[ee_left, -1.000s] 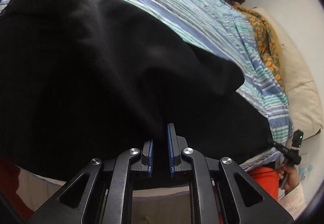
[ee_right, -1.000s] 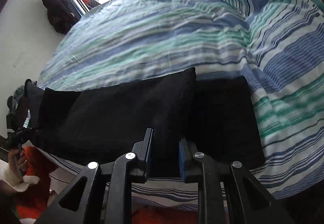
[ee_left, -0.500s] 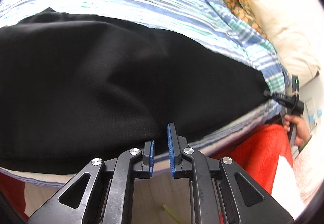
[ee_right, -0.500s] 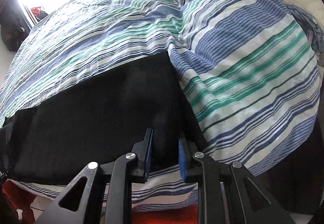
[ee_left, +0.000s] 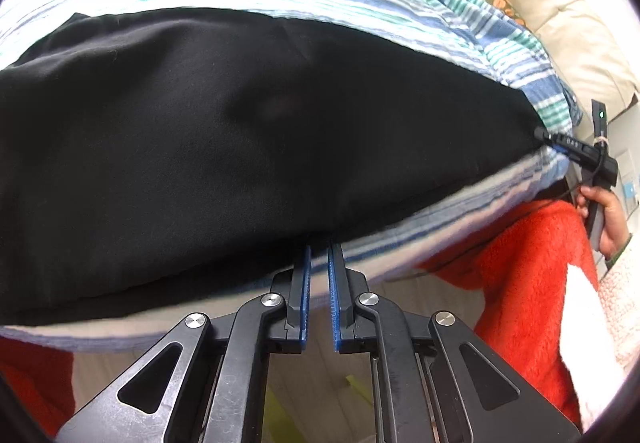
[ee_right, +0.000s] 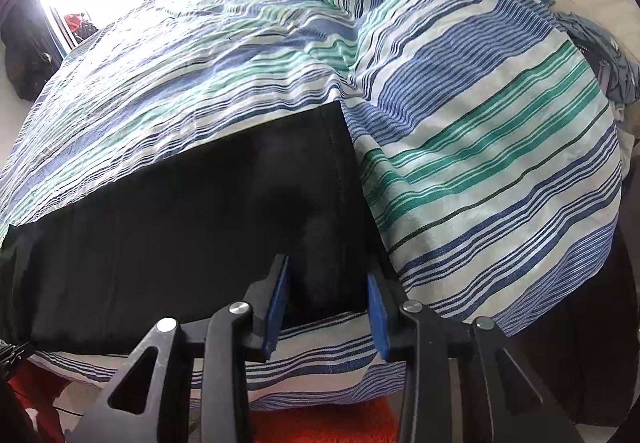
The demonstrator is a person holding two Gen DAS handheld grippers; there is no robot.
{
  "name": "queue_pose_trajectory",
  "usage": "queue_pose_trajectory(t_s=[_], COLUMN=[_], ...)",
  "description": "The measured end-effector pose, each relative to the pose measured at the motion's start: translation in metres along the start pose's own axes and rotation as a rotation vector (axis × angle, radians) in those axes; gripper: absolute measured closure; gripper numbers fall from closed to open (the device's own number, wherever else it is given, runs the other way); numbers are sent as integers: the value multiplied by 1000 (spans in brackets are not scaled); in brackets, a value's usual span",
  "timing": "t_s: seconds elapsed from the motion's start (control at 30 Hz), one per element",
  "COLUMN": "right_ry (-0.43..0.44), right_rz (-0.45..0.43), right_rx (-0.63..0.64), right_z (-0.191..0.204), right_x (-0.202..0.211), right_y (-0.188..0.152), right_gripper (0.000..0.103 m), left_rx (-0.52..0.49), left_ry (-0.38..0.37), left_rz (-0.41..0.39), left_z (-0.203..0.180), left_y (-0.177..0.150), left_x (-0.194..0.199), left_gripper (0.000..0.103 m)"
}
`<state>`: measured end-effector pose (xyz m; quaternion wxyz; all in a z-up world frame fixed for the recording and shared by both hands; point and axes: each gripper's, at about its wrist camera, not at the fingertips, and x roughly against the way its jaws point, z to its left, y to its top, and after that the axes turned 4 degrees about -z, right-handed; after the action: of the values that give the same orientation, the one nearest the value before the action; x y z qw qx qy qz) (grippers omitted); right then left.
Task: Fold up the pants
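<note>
Pants [ee_right: 192, 227]: black, folded flat on the striped bed [ee_right: 480, 147], along its near edge.
Left hand-held gripper [ee_left: 319, 255]: nearly closed, holding nothing, at the pants' near edge.
Right hand-held gripper [ee_right: 326, 283]: jaws just opened, straddling the hem, unclamped.
Advice: square edges before the next fold.

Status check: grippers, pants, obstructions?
Left gripper shut, empty. Right gripper just opened, releasing the black fabric pants, folded flat on striped bedsheet. Nothing obstructing.

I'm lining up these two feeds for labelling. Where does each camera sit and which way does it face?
Left wrist: on the left gripper, looking down at the black pants; the other hand shows.
Right wrist: on the right gripper, jaws just opened, facing the pants' hem.
Shared: pants on the striped bedspread.
</note>
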<state>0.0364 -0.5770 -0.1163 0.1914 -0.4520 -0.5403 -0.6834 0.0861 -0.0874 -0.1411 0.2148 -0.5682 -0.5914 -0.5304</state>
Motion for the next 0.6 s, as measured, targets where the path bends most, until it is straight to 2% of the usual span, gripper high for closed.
queue_pose_trajectory(t_s=[0.03, 0.07, 0.1, 0.13, 0.2, 0.23, 0.33, 0.43, 0.5, 0.6], right_ry=[-42, -53, -62, -68, -24, 16, 91, 112, 110, 105], right_rz=[-52, -109, -160, -205, -247, -242, -195, -175, -170, -168], right_rx=[-1, -6, -10, -6, 27, 54, 121, 134, 132, 132], right_z=[0, -1, -3, -2, 5, 9, 24, 33, 34, 36], right_x=[10, 21, 32, 41, 49, 49, 39, 31, 29, 28], right_y=[-1, -2, -5, -7, -8, -7, -3, -2, 0, -1], right_gripper=[31, 24, 24, 24, 24, 24, 24, 24, 24, 25], left_rx=[3, 3, 3, -1, 5, 34, 194, 368, 401, 418], left_ry=[-12, -26, -33, -38, -51, -79, -233, -315, -357, -375], left_rz=[22, 34, 31, 13, -22, -33, -66, -75, -80, -114], left_z=[1, 4, 6, 8, 16, 21, 54, 82, 88, 93], left_y=[-4, -9, -14, -16, -16, -14, -17, -27, -30, -25], left_x=[5, 13, 23, 34, 52, 57, 61, 52, 47, 44], left_gripper=[89, 77, 68, 66, 65, 62, 61, 61, 61, 61])
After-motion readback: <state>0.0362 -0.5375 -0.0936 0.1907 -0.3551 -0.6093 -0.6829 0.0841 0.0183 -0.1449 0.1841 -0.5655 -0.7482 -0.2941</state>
